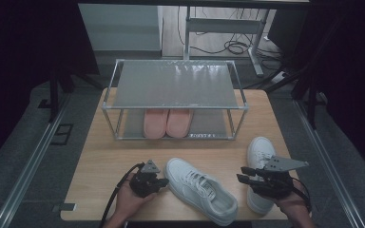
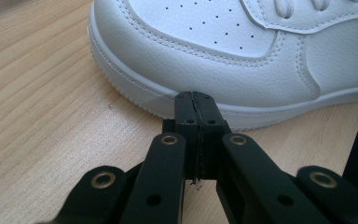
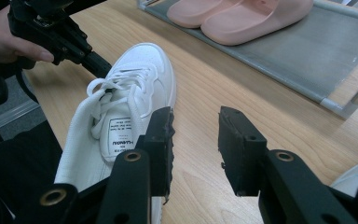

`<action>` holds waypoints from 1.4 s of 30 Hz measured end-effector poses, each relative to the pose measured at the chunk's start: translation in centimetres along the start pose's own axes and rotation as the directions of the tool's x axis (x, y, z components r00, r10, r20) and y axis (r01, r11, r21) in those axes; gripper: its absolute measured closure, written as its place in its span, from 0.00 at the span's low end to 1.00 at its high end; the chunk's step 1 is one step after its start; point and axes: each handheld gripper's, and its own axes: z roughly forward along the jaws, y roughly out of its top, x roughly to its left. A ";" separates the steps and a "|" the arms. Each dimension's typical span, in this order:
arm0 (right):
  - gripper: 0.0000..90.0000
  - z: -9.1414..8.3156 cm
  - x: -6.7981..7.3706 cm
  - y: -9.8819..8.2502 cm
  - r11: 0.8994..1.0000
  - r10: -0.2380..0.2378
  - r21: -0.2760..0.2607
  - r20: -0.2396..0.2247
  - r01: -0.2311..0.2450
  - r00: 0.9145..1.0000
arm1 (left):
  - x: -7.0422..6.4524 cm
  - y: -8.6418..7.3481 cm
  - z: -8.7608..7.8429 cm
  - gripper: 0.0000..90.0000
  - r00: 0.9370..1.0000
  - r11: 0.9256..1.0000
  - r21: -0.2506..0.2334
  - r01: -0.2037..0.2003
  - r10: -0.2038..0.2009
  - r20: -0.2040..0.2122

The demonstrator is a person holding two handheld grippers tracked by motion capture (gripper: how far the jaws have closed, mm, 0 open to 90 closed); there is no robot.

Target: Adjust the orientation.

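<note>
Left gripper (image 2: 196,100), black, two-jaw — jaws pressed together, empty, tips at the rubber sole edge of the white leather lace-up sneaker (image 1: 200,194), whether touching cannot be told. That sneaker lies slantwise near the front edge of the light wooden table (image 1: 104,156), heel at the edge; bare wood on its far side. Tongue label printed, not legible. Right gripper (image 3: 196,126) — jaws spread, empty, above a second white sneaker (image 1: 260,156) near the front right corner. Pink foam slides (image 1: 167,122) on the metal-framed rack's (image 1: 171,85) lower shelf at the far edge.
</note>
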 end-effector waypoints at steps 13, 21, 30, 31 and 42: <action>0.73 -0.2 -0.2 -0.1 1.000 0.006 0.001 0.004 -0.006 1.000 | 0.8 1.8 1.4 1.00 1.000 1.000 -0.006 0.004 -0.004 -0.013; 0.73 -0.2 -0.2 -0.2 1.000 0.005 0.001 0.004 -0.005 1.000 | 1.0 2.7 2.2 0.99 1.000 1.000 -0.013 0.010 -0.010 -0.022; 0.73 -0.2 -0.2 -0.3 1.000 0.005 0.002 0.005 -0.005 1.000 | 1.0 2.5 1.4 0.93 0.999 0.999 -0.033 0.005 -0.006 -0.033; 0.73 -0.3 -0.2 -0.3 1.000 0.006 0.003 0.005 -0.006 1.000 | 1.0 2.4 0.9 0.91 0.999 0.999 -0.043 0.002 -0.003 -0.038; 0.73 -0.3 -0.1 -0.3 1.000 0.005 0.003 0.004 -0.005 1.000 | 3.0 -0.1 -3.9 0.62 0.985 0.989 -0.122 0.086 -0.103 -0.138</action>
